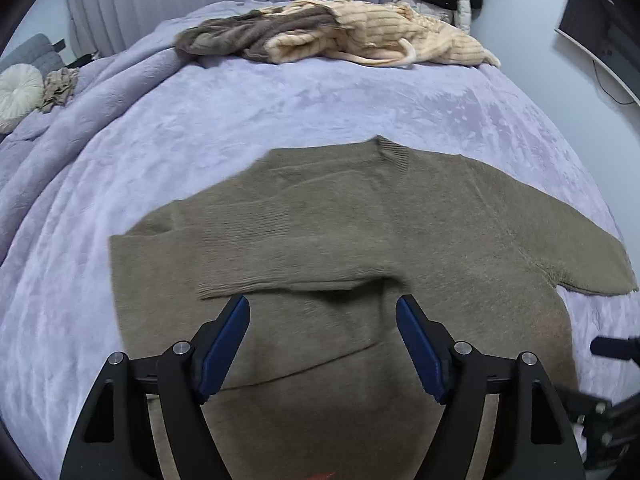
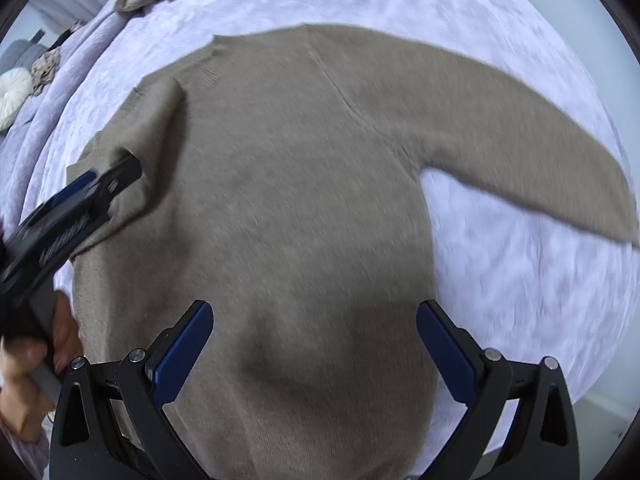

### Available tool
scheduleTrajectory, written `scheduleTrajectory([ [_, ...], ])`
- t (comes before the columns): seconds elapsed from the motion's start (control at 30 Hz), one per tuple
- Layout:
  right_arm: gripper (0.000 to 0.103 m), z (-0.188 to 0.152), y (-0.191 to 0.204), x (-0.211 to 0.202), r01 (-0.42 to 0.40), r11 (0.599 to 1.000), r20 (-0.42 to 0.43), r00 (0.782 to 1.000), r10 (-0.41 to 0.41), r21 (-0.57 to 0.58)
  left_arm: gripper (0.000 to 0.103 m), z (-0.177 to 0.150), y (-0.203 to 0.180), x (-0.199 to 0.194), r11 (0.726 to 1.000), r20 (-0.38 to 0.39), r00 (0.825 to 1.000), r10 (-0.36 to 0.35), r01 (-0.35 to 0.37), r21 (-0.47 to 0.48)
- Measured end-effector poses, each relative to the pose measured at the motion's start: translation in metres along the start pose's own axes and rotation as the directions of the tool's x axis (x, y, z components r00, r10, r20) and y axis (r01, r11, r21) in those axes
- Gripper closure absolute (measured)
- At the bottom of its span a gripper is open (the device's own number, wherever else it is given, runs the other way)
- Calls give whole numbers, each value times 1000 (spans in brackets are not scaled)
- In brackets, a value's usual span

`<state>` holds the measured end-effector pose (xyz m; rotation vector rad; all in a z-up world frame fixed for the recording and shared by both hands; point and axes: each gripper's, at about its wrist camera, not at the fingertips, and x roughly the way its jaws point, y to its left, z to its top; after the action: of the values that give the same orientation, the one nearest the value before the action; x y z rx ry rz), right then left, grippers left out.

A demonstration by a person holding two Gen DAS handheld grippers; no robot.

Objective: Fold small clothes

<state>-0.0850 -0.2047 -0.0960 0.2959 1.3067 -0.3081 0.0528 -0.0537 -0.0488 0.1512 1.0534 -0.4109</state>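
both grippers released, left gripper (image 1: 322, 312) and right gripper (image 2: 314, 320) above taupe sweater (image 1: 360, 220), lilac bedspread (image 1: 280, 108)

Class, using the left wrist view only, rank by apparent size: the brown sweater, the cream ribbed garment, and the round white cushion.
1. brown sweater, though nearness exaggerates it.
2. cream ribbed garment.
3. round white cushion, partly cut off at the edge.

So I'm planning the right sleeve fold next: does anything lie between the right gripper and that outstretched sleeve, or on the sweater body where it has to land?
Nothing visible does. The right gripper hangs open over the sweater; the right sleeve lies flat on the blanket, unobstructed. Only the already folded left sleeve lies across the body.
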Motion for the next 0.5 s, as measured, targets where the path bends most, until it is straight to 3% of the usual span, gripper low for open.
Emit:
scheduleTrajectory([
  [0.1,1,26,44,-7,21,986,100,995,-5,-164,26,1,57,-1,992,-21,999,42,-45,-114],
  [0.2,1,50,98,-8,49,940,167,986,8,-337,26,1,127,19,956,-112,991,67,-96,-278],
  [0.3,1,68,167,14,156,831,248,968,-22,-534,26,-1,177,52,905,-188,981,-40,-45,-422],
  [0.4,3,76,215,53,276,711,302,949,-93,-647,27,-3,198,80,853,-219,963,-157,21,-521],
  [0.43,4,78,220,65,304,685,310,943,-119,-662,27,-4,199,85,845,-220,961,-166,24,-534],
  [0.5,43,86,219,81,326,662,300,941,-157,-674,27,-4,198,90,845,-213,963,-166,27,-534],
])
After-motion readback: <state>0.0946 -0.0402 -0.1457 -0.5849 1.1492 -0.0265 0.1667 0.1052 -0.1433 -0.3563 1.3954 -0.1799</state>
